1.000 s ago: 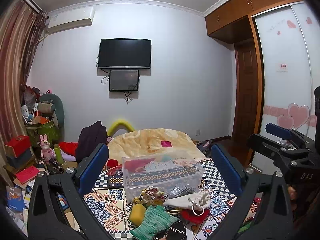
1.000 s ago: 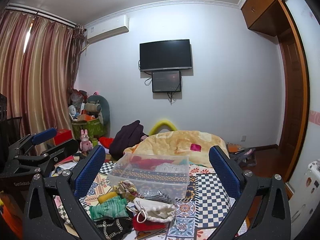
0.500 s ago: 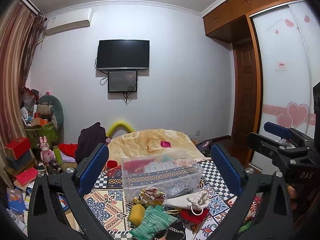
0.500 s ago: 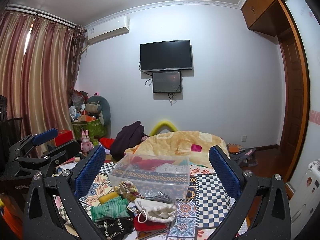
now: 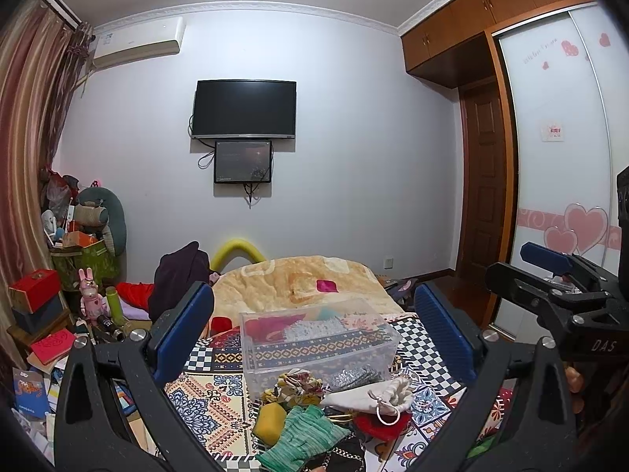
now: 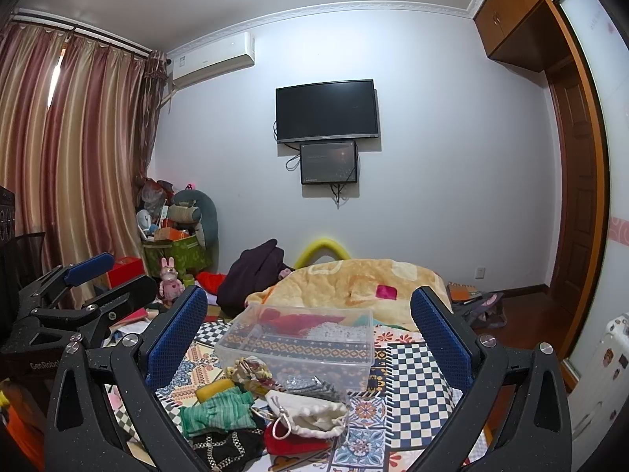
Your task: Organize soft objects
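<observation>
A clear plastic box point(image 5: 318, 338) point(image 6: 298, 344) stands on the patterned bed cover, with red and grey-white soft items inside. In front of it lie a green knitted cloth point(image 5: 304, 438) point(image 6: 218, 411), a yellow sponge point(image 5: 269, 419), a floral pouch point(image 5: 293, 385), a white drawstring bag point(image 5: 373, 393) point(image 6: 310, 413), a red cloth point(image 6: 293, 440) and a black patterned cloth point(image 6: 224, 446). My left gripper point(image 5: 314, 326) is open and empty, held above and short of the pile. My right gripper point(image 6: 308, 324) is open and empty, likewise above the pile. Each gripper shows at the side of the other's view.
A yellow blanket point(image 5: 298, 283) covers the far bed. A dark garment point(image 6: 255, 271) lies at its left. Boxes, a pink rabbit toy point(image 5: 92, 299) and clutter stand at the left by the curtain. A wardrobe point(image 5: 558, 157) and door are at the right.
Both views have shifted only slightly; the grippers stay open and nothing on the bed has moved.
</observation>
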Available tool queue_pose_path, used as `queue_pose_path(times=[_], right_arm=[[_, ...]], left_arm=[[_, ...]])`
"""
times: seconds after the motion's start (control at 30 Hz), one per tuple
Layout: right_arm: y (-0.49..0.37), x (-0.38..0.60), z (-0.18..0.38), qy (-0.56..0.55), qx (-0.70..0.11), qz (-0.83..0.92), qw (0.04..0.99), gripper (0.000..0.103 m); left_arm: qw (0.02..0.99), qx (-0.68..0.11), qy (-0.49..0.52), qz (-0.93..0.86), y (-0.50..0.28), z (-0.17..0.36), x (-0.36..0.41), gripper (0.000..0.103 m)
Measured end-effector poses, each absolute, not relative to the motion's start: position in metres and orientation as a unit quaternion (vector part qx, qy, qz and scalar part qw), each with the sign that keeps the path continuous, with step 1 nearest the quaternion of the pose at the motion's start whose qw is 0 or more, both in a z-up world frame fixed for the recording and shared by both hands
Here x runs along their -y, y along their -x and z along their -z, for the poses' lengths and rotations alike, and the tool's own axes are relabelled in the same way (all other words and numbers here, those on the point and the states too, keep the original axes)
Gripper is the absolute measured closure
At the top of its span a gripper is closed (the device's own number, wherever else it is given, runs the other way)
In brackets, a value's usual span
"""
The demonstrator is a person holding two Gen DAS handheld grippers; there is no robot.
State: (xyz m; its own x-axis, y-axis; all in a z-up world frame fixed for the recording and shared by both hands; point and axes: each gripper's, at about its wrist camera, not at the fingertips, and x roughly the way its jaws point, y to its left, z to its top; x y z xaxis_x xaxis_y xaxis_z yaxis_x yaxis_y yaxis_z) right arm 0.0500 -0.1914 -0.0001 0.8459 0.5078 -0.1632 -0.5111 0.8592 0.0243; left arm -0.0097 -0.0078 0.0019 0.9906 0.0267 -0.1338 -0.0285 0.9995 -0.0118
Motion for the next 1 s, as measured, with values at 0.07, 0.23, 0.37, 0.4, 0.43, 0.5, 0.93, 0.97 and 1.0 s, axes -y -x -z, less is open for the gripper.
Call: queue_pose_path(times=[0.07, 0.23, 0.37, 0.4, 0.43, 0.5, 0.93, 0.97, 1.0], right_arm=[[-0.05, 0.19, 0.0, 0.011, -0.082, -0.266, 0.961, 0.0], [-0.045, 0.19, -0.001, 0.01, -0.077, -0.267, 0.961, 0.0], [-0.045, 0.191, -0.001, 0.009, -0.075, -0.267, 0.961, 0.0], [-0.046, 0.191, -0.002, 0.009, -0.075, -0.268, 0.961, 0.0], [-0.045, 0.191, -0.002, 0.008, -0.075, -0.268, 0.96, 0.0], [-0.047, 0.191, -0.002, 0.008, -0.075, -0.268, 0.96, 0.0], [-0.058, 0.193, 0.017, 0.015, -0.094, -0.269, 0.958, 0.0], [-0.061, 0.193, 0.021, 0.016, -0.101, -0.268, 0.958, 0.0], [-0.065, 0.193, 0.026, 0.017, -0.109, -0.266, 0.958, 0.0]], left_arm=[[0.998, -0.067, 0.007, -0.015, 0.01, -0.002, 0.007, 0.0], [0.998, -0.066, 0.01, -0.015, 0.01, -0.003, 0.006, 0.0], [0.998, -0.066, 0.01, -0.015, 0.01, -0.003, 0.006, 0.0], [0.998, -0.066, 0.01, -0.015, 0.01, -0.003, 0.006, 0.0], [0.998, -0.065, 0.01, -0.016, 0.01, -0.003, 0.006, 0.0], [0.998, -0.064, 0.01, -0.016, 0.01, -0.004, 0.006, 0.0], [0.996, -0.091, 0.007, -0.012, -0.004, 0.012, 0.006, 0.0], [0.995, -0.096, 0.007, -0.011, -0.006, 0.015, 0.006, 0.0], [0.995, -0.102, 0.008, -0.011, -0.008, 0.018, 0.006, 0.0]])
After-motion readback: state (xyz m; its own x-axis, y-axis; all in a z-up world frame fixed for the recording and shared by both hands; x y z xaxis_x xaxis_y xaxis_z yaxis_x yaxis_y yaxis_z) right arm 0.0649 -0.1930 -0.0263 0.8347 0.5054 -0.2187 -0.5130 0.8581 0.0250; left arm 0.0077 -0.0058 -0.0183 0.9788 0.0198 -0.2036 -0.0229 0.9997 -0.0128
